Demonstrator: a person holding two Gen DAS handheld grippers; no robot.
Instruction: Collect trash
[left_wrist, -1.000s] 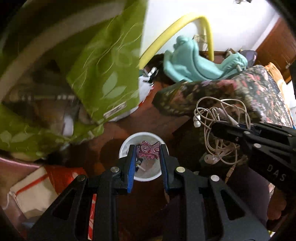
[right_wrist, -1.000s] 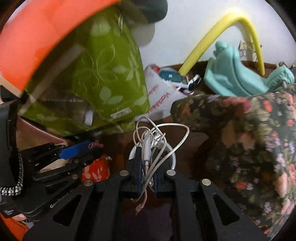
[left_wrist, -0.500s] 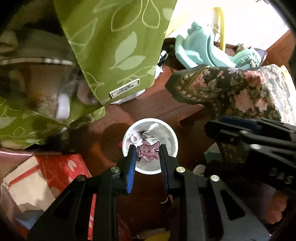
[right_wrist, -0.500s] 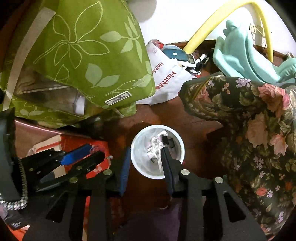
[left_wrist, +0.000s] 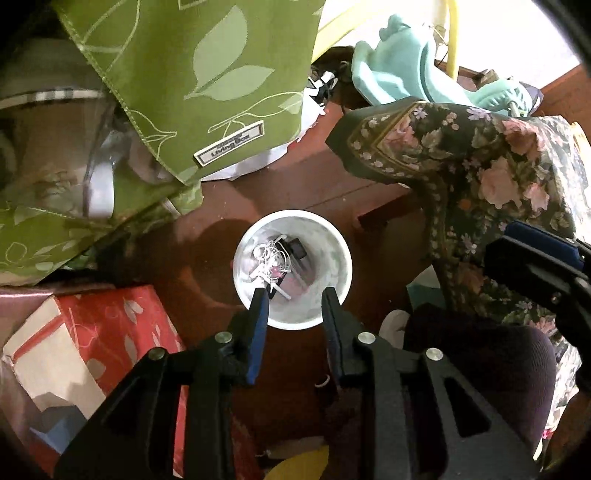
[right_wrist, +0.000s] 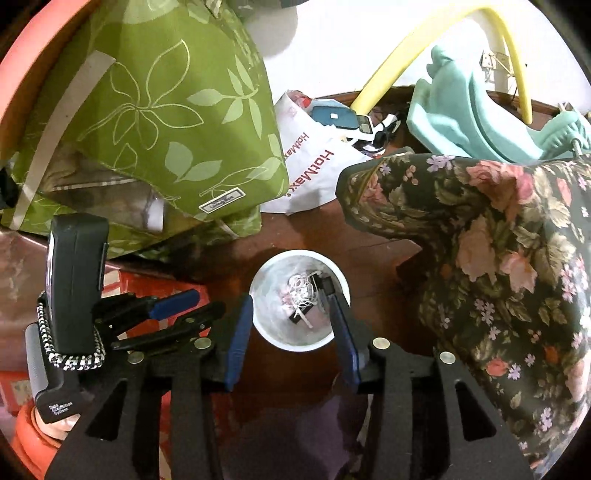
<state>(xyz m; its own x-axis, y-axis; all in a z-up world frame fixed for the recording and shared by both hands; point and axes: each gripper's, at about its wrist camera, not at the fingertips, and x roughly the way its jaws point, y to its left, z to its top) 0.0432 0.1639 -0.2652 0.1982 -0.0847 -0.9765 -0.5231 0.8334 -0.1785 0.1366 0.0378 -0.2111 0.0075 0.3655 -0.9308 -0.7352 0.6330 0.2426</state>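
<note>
I see dark red-brown wooden floor (left_wrist: 303, 184) in centre of both views. White wall (right_wrist: 332, 48) fills upper part, bright light there. Green leaf-pattern fabric box (right_wrist: 177, 122) at upper left. Dark floral cloth (right_wrist: 498, 240) covers furniture at right. Turquoise plastic seat (right_wrist: 469, 118) at upper right, yellow curved tube (right_wrist: 402, 55) arching over it. White printed bag (right_wrist: 314, 162) lies near wall. Red patterned box (left_wrist: 110, 332) at lower left.

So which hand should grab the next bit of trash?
Probably left. The left gripper and right gripper, its jaws having just been opening, both hang empty over the white cup, but a small loop lies on the floor right beside the left one.
</note>
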